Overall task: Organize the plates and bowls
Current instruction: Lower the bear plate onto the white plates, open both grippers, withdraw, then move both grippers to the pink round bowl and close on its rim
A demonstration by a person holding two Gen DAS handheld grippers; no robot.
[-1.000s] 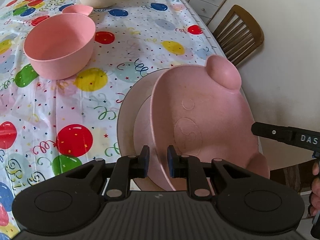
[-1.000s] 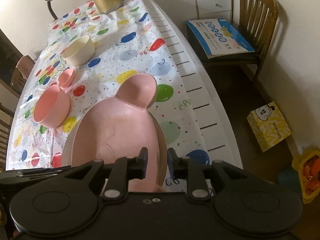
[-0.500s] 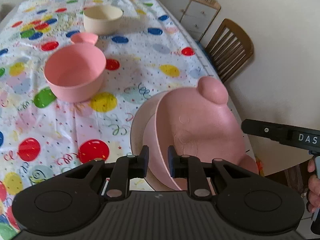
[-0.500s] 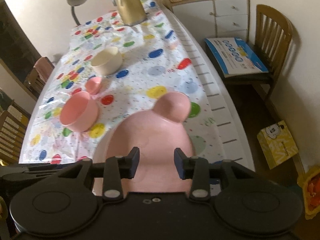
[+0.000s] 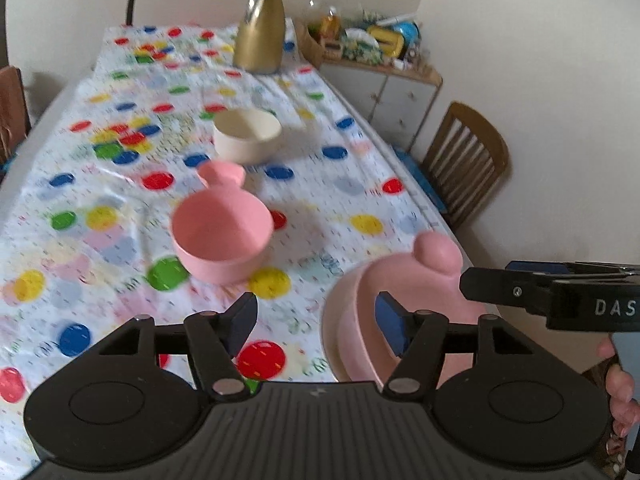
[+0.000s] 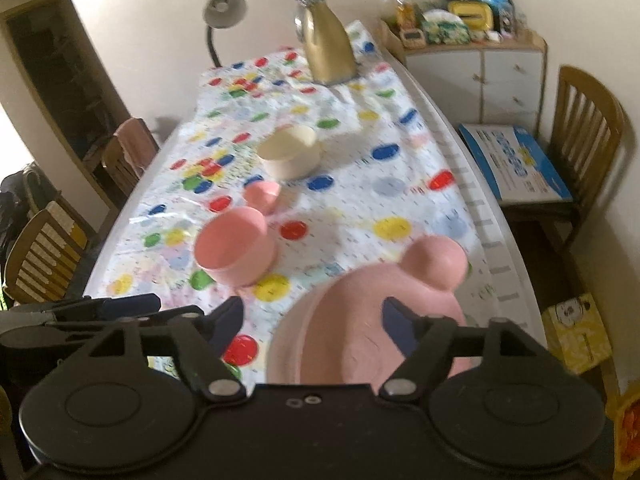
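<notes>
Now that both have just been opening, my left hand-held gripper and right hand-held gripper hold nothing; the pink eared plate sits, I think, on a cream plate on the tabletop.

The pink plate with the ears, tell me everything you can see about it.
The pink plate is matte, speckled plastic-looking, with a round ear at its far rim. It lies on a cream plate near the table's right edge, on the balloon tablecloth. Its near part is hidden. Neither claw touches it; both have just been opening.
</notes>
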